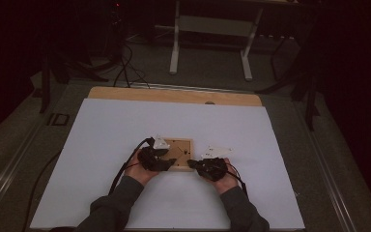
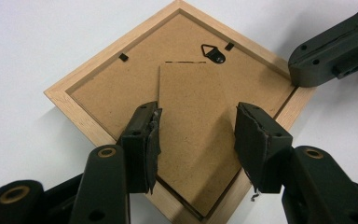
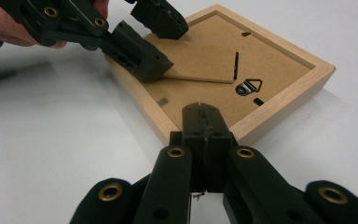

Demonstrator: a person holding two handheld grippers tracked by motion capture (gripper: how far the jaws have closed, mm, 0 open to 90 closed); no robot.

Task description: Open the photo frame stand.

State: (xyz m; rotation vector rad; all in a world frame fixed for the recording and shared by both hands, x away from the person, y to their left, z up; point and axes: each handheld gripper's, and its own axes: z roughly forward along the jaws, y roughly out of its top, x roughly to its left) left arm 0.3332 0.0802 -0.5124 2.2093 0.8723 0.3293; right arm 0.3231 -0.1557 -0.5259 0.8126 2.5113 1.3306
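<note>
A light wooden picture frame (image 1: 180,145) lies face down on the white sheet, its brown backing (image 2: 116,88) up, with a metal hanger (image 2: 213,52) near one edge. A fold-out cardboard stand (image 2: 191,135) rests on the backing, its free end slightly raised (image 3: 200,63). My left gripper (image 2: 196,116) is open, one jaw on each side of that stand, and it also appears from the side (image 3: 168,49) in the right gripper view. My right gripper (image 3: 205,116) is shut, its tip resting on the frame's rim (image 2: 303,86) with nothing between the jaws.
The white sheet (image 1: 125,125) covers a wooden tabletop (image 1: 174,95) whose far edge shows. Beyond it stand a white desk frame (image 1: 175,48) and dark stands, with cables on the floor (image 1: 125,67). The person's sleeves (image 1: 121,203) enter from the bottom.
</note>
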